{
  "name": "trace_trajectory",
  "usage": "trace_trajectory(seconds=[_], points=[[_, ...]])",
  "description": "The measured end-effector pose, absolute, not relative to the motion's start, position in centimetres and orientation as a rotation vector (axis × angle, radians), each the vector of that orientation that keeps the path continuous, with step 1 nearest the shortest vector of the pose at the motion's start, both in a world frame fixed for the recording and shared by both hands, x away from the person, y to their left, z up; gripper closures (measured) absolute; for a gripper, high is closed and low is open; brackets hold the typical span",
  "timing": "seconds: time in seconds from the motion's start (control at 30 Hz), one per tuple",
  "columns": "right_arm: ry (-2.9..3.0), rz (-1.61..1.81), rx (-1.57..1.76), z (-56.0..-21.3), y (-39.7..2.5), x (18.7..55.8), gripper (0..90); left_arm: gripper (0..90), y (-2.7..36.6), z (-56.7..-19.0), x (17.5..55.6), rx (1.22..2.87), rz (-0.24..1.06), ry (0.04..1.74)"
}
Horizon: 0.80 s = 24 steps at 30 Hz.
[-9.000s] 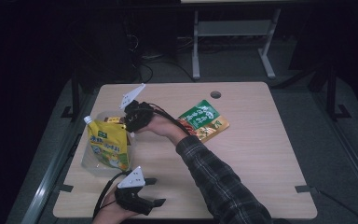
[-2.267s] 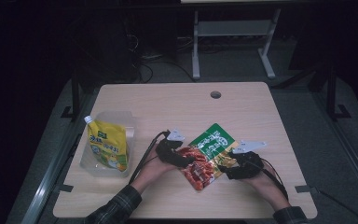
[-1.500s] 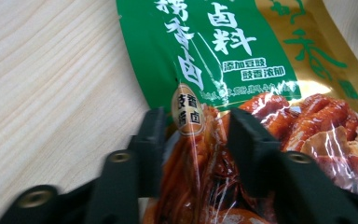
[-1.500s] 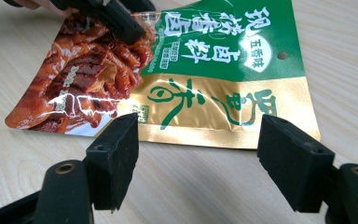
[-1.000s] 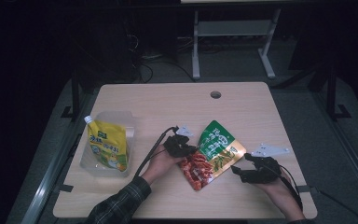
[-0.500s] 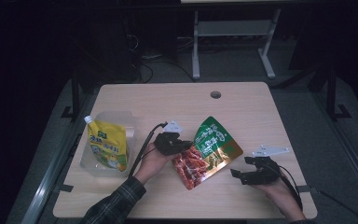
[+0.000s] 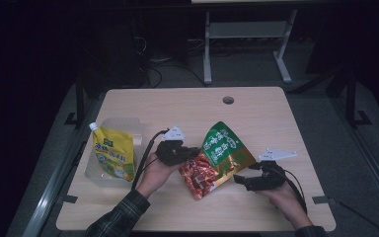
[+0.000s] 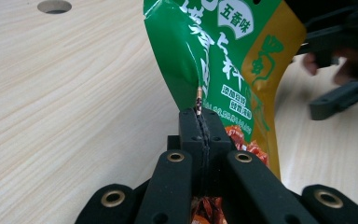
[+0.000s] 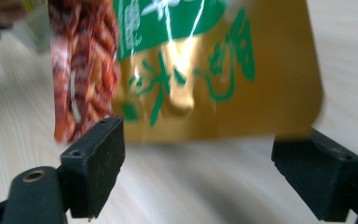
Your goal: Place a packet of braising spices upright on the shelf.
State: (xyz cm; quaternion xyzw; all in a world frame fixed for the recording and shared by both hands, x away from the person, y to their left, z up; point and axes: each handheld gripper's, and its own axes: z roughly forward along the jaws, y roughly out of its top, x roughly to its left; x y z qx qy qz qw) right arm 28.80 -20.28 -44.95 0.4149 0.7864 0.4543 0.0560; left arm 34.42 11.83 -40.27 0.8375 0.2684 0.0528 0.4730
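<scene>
A green, gold and red snack bag [image 7: 218,157] hangs tilted just above the middle of the wooden table [image 7: 177,106]. My left gripper [image 7: 191,153] is shut on the bag's left edge; in the left gripper view the jaws pinch the bag's seam [image 8: 199,100] and the bag [image 8: 228,65] rises above them. My right gripper [image 7: 243,180] stands open near the bag's lower right corner, apart from it. In the right gripper view the bag [image 9: 191,70] hangs beyond the wide-apart jaws of the right gripper [image 9: 200,172], with nothing between them.
A yellow spouted pouch [image 7: 112,154] lies in a clear plastic container [image 7: 97,174] at the table's left. A round cable hole [image 7: 228,100] sits near the far edge. A metal frame [image 7: 249,34] stands on the dark floor behind the table.
My right gripper has let go of the snack bag and drawn back to the right. The left gripper has kept the bag and carried it slightly left and up.
</scene>
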Motion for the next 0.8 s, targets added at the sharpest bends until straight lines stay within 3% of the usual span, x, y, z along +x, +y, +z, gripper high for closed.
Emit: trace_trajectory(seconds=[0.17, 0.27, 0.33, 0.57, 0.8], points=[[2.317, 1.544, 1.263, -44.9, -19.8, 30.6, 22.5, 89.9, 12.3, -39.7, 34.1, 2.018, 0.119, 0.656], [2.302, 1.618, 1.242, -44.8, -19.6, 31.1, 38.9, 89.9, 12.5, -39.6, 34.1, 2.001, 0.119, 0.656], [2.316, 1.630, 1.214, -44.8, -19.5, 31.2, 55.4, 89.8, 12.5, -39.5, 34.1, 1.997, 0.118, 0.659], [2.321, 1.652, 1.153, -44.1, -19.0, 31.2, 86.9, 89.7, 12.6, -39.6, 34.0, 1.996, 0.130, 0.663], [2.361, 1.650, 1.085, -43.2, -18.8, 31.3, 90.0, 88.9, 13.0, -39.6, 33.9, 1.987, 0.130, 0.670]])
